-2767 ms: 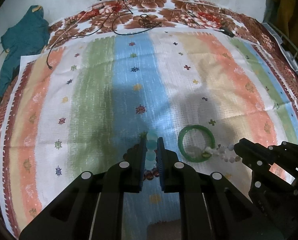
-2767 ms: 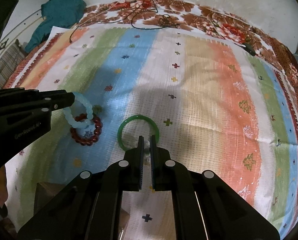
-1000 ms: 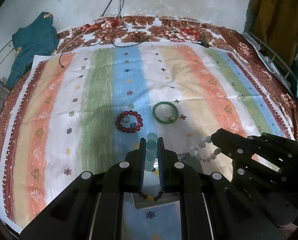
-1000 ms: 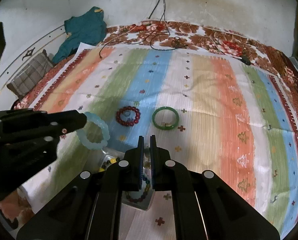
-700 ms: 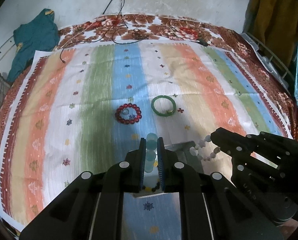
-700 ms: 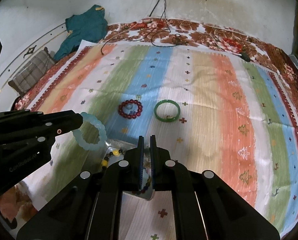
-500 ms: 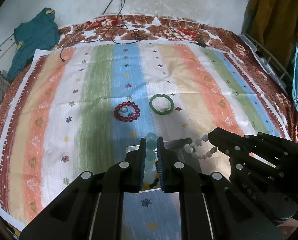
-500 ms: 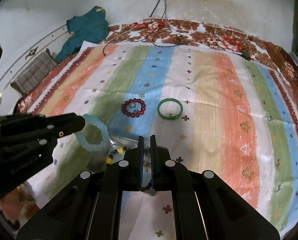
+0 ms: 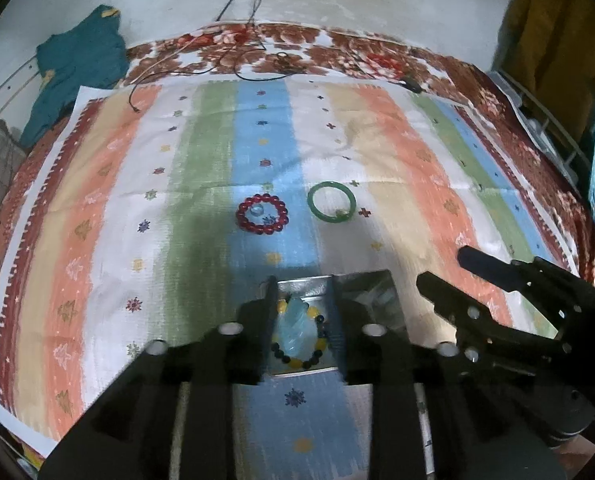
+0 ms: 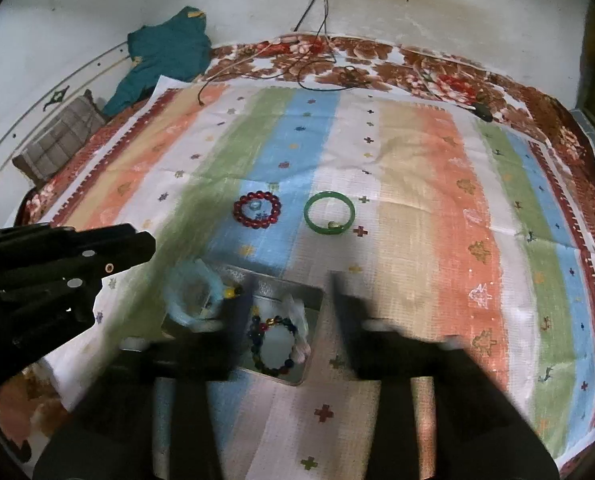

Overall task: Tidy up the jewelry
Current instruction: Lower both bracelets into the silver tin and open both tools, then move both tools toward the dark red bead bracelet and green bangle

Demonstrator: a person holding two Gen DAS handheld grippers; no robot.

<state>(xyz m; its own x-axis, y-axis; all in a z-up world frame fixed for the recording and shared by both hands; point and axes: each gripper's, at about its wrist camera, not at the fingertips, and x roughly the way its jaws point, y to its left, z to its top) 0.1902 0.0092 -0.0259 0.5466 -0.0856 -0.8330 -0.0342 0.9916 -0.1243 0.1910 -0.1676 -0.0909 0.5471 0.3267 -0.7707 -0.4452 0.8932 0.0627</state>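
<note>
From my left gripper point(image 9: 301, 312), low in the frame, the jaws are opening and the pale blue bracelet point(image 9: 297, 330) sits blurred between them, dropping free over the metal tray point(image 9: 361, 280) at lower centre, where a dark-and-yellow beaded bracelet point(image 9: 297, 354) already lies. My right gripper point(image 9: 443, 270) enters from the right edge, fingers spread, nothing between them. Up at the frame's middle, well apart from both tools, the red bead bracelet point(image 9: 262, 214) and green bangle point(image 9: 331, 207) lie flat, side by side on the striped cloth point(image 9: 397, 160). From my right gripper point(image 10: 291, 292), the jaws are likewise opening, and a pale bracelet point(image 10: 299, 320) is falling blurred between them onto the tray point(image 10: 309, 292). My left gripper point(image 10: 129, 246) reaches in from the left edge, the blue bracelet point(image 10: 193, 292) tumbling below its tip. The red bracelet point(image 10: 256, 208) and bangle point(image 10: 329, 212) sit straight ahead, above the tray; I judge the bangle nearer my right hand, the red beads nearer my left.
</note>
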